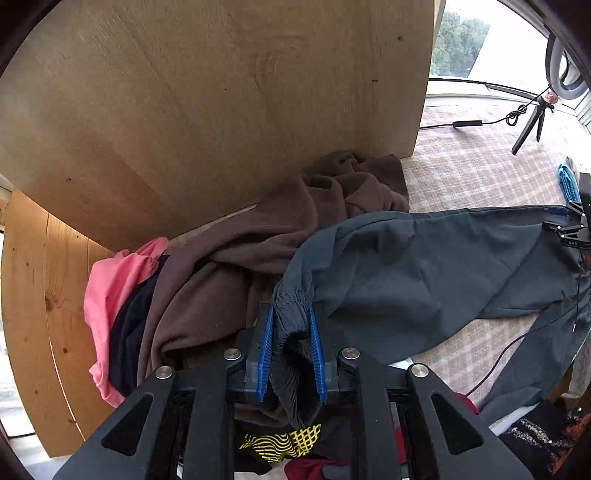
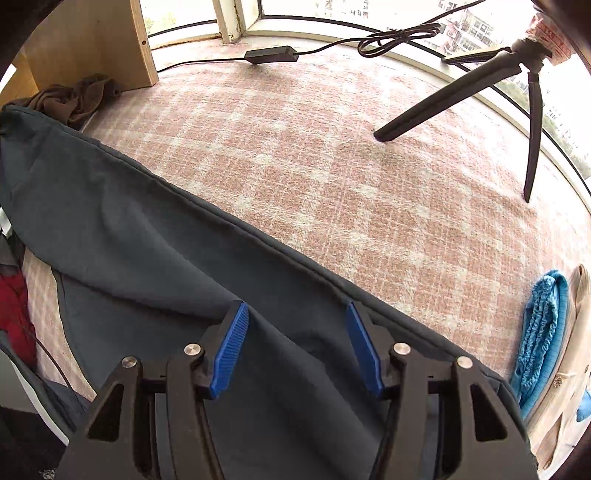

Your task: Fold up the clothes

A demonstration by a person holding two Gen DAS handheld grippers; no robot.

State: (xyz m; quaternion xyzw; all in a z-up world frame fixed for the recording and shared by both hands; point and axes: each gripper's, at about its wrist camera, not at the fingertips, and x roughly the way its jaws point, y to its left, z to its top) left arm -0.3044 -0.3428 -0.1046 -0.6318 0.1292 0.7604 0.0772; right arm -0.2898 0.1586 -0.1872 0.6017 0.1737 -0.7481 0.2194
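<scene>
Daylight from blown-out windows (image 2: 480, 22); sharp centres, strong fisheye bending, dark vignetted corners.

We held the left gripper (image 1: 291, 325) low and pointing forward, its two blue pads (image 1: 266, 345) drawn in close together and pinching a bunched, gathered band of dark cloth (image 1: 424, 273) between them (the fabric spilled out behind the pads toward the wrist). Our right gripper (image 2: 297, 314) had its blue pads (image 2: 231, 349) spread wide apart, with the same dark cloth lying slack across the gap between them, not pinched. In the left wrist view the right gripper (image 1: 572, 218) showed at the far right edge, at the cloth's other end.
</scene>
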